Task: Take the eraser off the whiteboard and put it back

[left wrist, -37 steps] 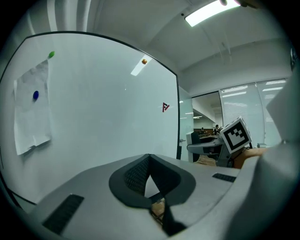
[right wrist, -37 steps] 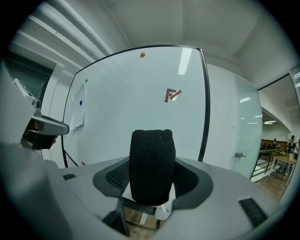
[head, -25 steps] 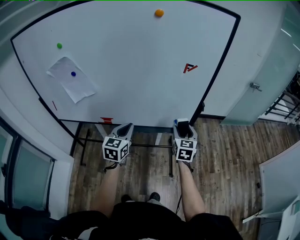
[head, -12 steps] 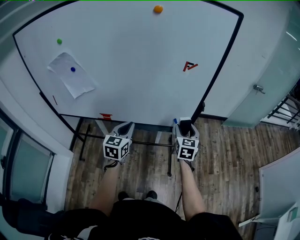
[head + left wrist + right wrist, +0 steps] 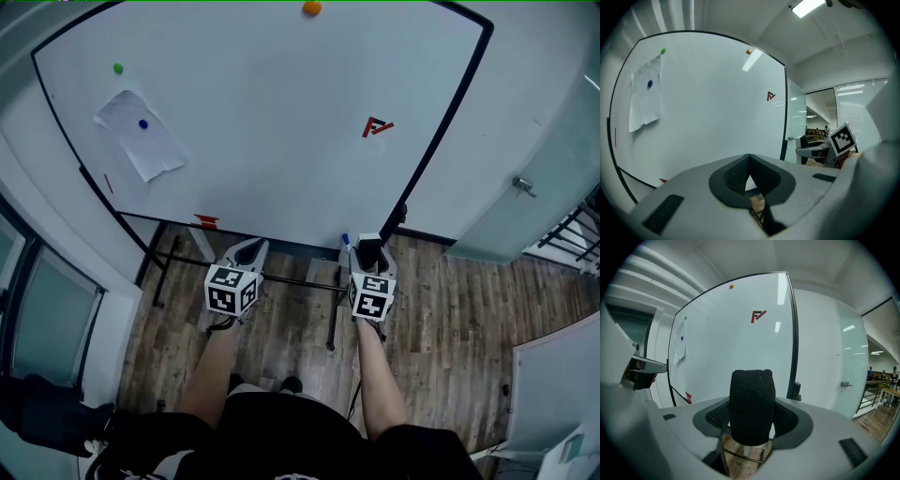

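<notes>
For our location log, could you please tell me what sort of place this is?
Probably an office or meeting space: a large whiteboard with magnets and a pinned sheet, a frosted glass door, and wood-plank flooring.

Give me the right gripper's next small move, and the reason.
Probably ease the right gripper forward and up toward the whiteboard. Its fingers are shut on the eraser, which is held short of the board, below its bottom edge. The left gripper is shut and empty, so it likely has no part in this.
</notes>
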`<state>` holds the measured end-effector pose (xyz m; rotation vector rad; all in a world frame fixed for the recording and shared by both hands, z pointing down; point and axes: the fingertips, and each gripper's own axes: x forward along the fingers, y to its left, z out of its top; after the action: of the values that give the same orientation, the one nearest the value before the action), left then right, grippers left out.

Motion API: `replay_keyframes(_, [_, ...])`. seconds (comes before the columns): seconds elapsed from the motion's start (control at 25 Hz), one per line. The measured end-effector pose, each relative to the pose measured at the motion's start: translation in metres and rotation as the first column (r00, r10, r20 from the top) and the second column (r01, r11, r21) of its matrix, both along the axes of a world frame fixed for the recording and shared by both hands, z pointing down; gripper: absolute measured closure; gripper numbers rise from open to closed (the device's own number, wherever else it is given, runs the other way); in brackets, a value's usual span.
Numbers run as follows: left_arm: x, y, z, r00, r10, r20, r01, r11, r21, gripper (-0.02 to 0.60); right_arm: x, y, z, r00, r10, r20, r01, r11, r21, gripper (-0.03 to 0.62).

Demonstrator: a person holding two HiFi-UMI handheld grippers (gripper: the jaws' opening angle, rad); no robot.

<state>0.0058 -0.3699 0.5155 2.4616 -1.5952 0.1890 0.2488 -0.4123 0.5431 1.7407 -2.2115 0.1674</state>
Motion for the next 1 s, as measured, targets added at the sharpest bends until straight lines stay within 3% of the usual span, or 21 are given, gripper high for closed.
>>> replay_keyframes(0.28, [0.003,0.008,0.01,1.0,-0.03,0.0,0.03,0.999,-0.018,0.563,0.003,0.002,0.007,0.999,-0.033,0.026,0.033,0.999,0.012,0.33])
replay_keyframes(0.64, [-0.021,-0.001,-0.005,1.0,-0.012,0.023,0.012,1.0,-0.013,0.565,0.004,0.006,-0.003,0.998,0.031,0.054,-0.032,0.999,0.01,0.33])
replay_keyframes(0.8, [-0.044,-0.016,-0.029,0.999,0.036,0.016,-0.036,0.999,0.025,0.565,-0.018,0.001,-0.028,0.998,0.041,0.043,-0.043,0.998,0.043,0.33])
replay_keyframes(1.0, [-0.084,-0.037,-0.067,0.994,0.102,0.025,-0.103,0.992,0.07,0.563,-0.073,-0.02,-0.078,0.999,0.041,0.005,-0.041,0.993,0.109,0.33])
